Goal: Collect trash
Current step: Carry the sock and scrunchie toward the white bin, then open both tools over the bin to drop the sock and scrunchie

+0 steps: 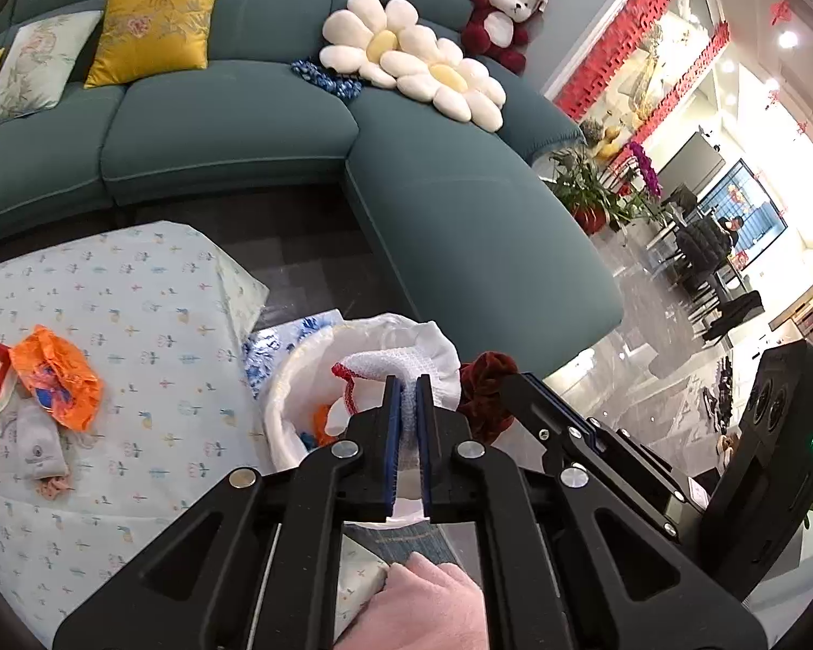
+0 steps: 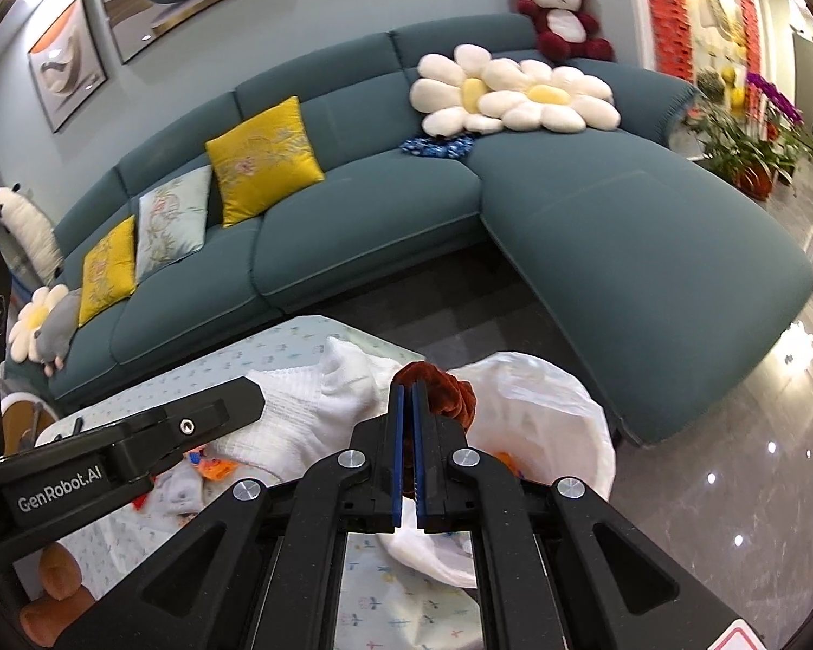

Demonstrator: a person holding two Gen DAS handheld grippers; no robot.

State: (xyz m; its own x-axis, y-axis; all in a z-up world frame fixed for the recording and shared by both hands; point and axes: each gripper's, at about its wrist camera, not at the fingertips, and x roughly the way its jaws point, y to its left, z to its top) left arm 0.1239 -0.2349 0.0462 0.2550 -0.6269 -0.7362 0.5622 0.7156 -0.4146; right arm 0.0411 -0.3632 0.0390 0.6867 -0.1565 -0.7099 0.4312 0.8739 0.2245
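Observation:
My left gripper (image 1: pixel 408 382) is shut on a white knitted cloth with a red edge (image 1: pixel 376 368) and holds it over the white-bagged trash bin (image 1: pixel 287 411). The same cloth (image 2: pixel 309 411) shows in the right wrist view. My right gripper (image 2: pixel 408 387) is shut on a dark red velvet scrunchie (image 2: pixel 450 392) above the bin's white bag (image 2: pixel 547 406); the scrunchie also shows in the left wrist view (image 1: pixel 485 384). An orange wrapper (image 1: pixel 59 379) and other scraps lie on the cloth-covered table (image 1: pixel 152 292). Orange trash lies inside the bin.
A teal sectional sofa (image 1: pixel 450 206) curves behind the table, with yellow cushions (image 1: pixel 154 24), flower pillows (image 1: pixel 417 54) and a red plush bear (image 1: pixel 507 13). Potted plants (image 1: pixel 591 189) stand at the right on a glossy tiled floor.

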